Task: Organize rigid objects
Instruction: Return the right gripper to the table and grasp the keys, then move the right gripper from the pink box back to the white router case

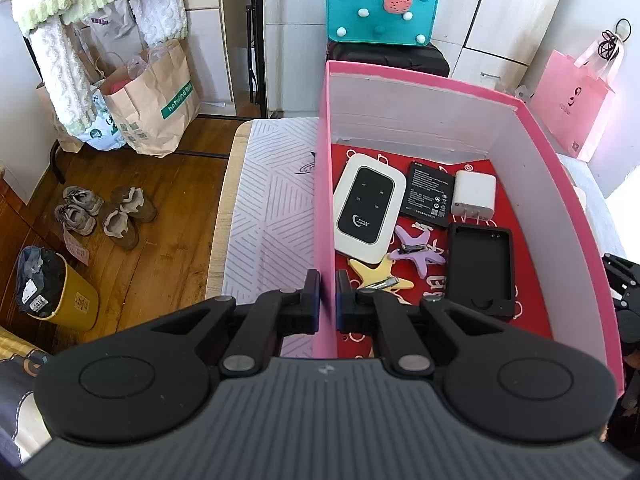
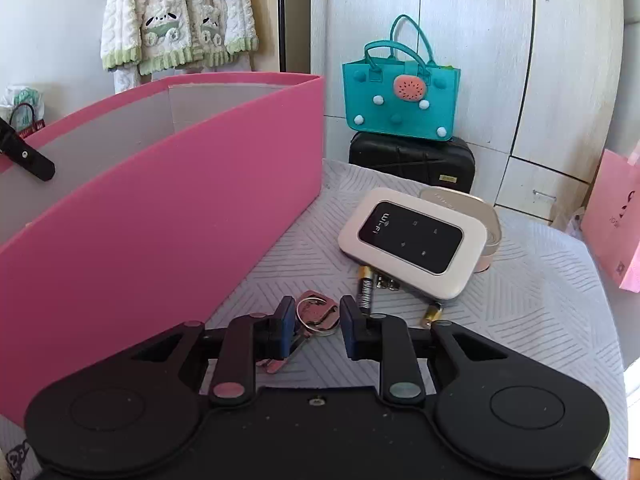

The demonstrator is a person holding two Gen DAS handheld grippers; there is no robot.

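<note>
My left gripper (image 1: 328,296) is shut on the left wall of the pink box (image 1: 325,200). Inside the box lie a white wifi router (image 1: 368,208), a black battery (image 1: 430,194), a white charger (image 1: 474,194), a black cover (image 1: 480,268), a purple star clip (image 1: 418,250) and a yellow star clip (image 1: 378,274). My right gripper (image 2: 314,320) is open, its fingers on either side of a bunch of keys (image 2: 316,314) on the table. Beyond lie a second white router (image 2: 414,240), two batteries (image 2: 366,288) and a pink-white case (image 2: 480,216). The pink box (image 2: 160,220) stands to the left.
A patterned cloth (image 2: 520,300) covers the table. A teal felt bag (image 2: 402,100) sits on a black case (image 2: 412,158) behind it. A pink paper bag (image 2: 612,220) stands at right. On the floor at left are shoes (image 1: 104,216), a yellow bin (image 1: 56,292) and paper bags (image 1: 152,100).
</note>
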